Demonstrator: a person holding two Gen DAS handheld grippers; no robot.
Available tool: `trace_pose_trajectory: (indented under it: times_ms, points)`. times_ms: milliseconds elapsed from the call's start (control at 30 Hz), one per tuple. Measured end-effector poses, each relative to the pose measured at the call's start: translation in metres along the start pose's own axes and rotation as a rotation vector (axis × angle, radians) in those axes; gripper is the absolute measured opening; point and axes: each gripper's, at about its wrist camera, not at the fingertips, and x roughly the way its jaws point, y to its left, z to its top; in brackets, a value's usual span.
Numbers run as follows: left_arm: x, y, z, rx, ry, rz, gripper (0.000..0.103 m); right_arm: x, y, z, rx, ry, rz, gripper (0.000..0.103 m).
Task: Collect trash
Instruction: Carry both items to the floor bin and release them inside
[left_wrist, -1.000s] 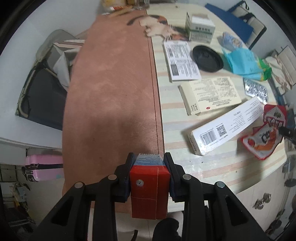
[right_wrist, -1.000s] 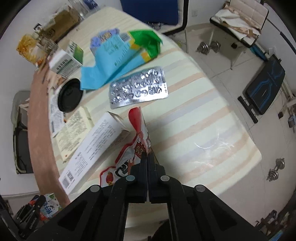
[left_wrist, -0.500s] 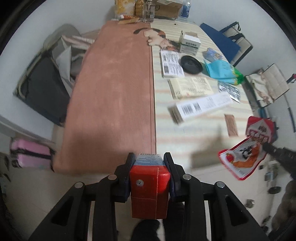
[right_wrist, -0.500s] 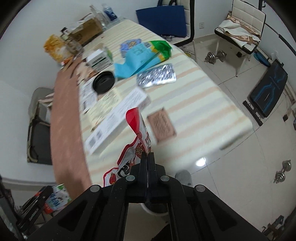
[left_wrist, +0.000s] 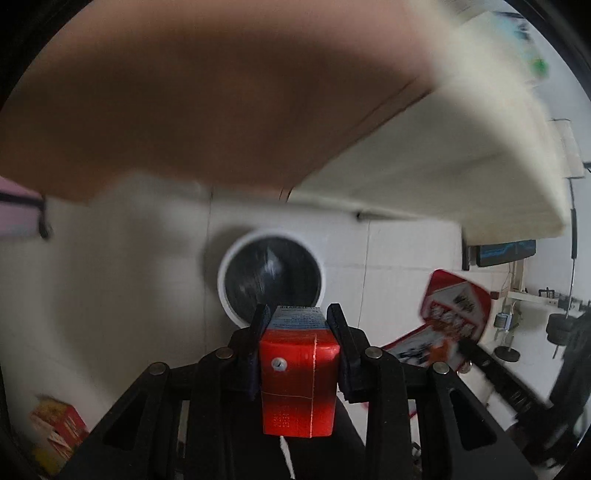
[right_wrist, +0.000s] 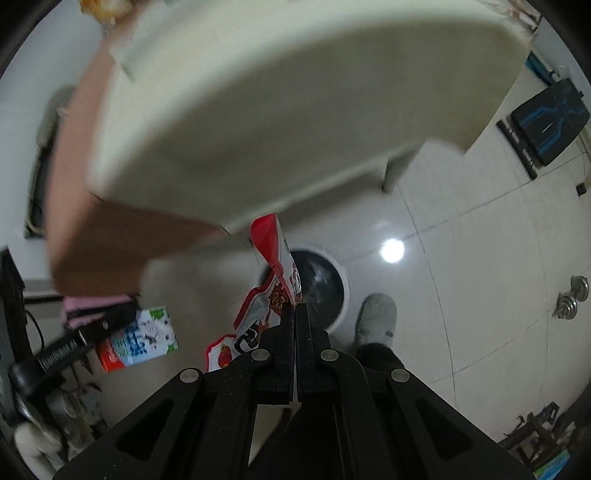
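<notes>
Now both tools hang over the floor beside the table (left_wrist: 461, 122), each pointing steeply down toward the white-rimmed bin (left_wrist: 271, 278) lined with a dark bag. The left tool (left_wrist: 297, 325) is clamped on a red carton (left_wrist: 299, 376), its pads pressing the carton's two sides; the carton's blue-printed end faces the bin mouth, just short of it in that view. The right tool (right_wrist: 297, 308) has its jaws pressed together on the edge of a red-and-white snack wrapper (right_wrist: 273, 284), which dangles in front of the bin opening.

To drop cleanly, I judge each piece should sit squarely over the dark opening before the jaws part. The carton will likely fall straight. The wrapper is light and floppy and may drift or catch the rim, so it is better lowered close to the mouth first. Releasing one after the other should keep the two tools from bumping.

The table edge overhangs close above the bin and could snag a raised tool. A slippered foot (right_wrist: 375, 317) stands just beside the bin. A box (left_wrist: 55, 432) lies on the floor well to the left, and dumbbells (right_wrist: 570, 299) rest farther off.
</notes>
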Motion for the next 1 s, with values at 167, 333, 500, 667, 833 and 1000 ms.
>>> trace_pose_trajectory:
  times_ms: [167,333,500,667,833,1000]
  points:
    - [0.111,0.027,0.012,-0.039,0.087,-0.005,0.03,0.129,-0.02,-0.02,-0.022,0.067,-0.015,0.0]
    - [0.197,0.052,0.009,-0.032,0.095,0.082,0.092,0.258,-0.037,-0.029,-0.052,0.181,-0.009,0.005]
    - [0.229,0.057,-0.004,-0.01,0.074,0.187,0.102,0.317,-0.046,-0.039,-0.129,0.212,-0.092,0.089]
    - [0.228,0.061,-0.022,0.02,0.052,0.273,0.102,0.326,-0.052,-0.042,-0.193,0.196,-0.218,0.098]
    - [0.212,0.065,-0.027,0.038,0.045,0.308,0.102,0.308,-0.053,-0.042,-0.219,0.17,-0.279,0.098]
    - [0.191,0.059,-0.03,0.043,0.023,0.316,0.102,0.286,-0.041,-0.03,-0.236,0.14,-0.299,0.098]
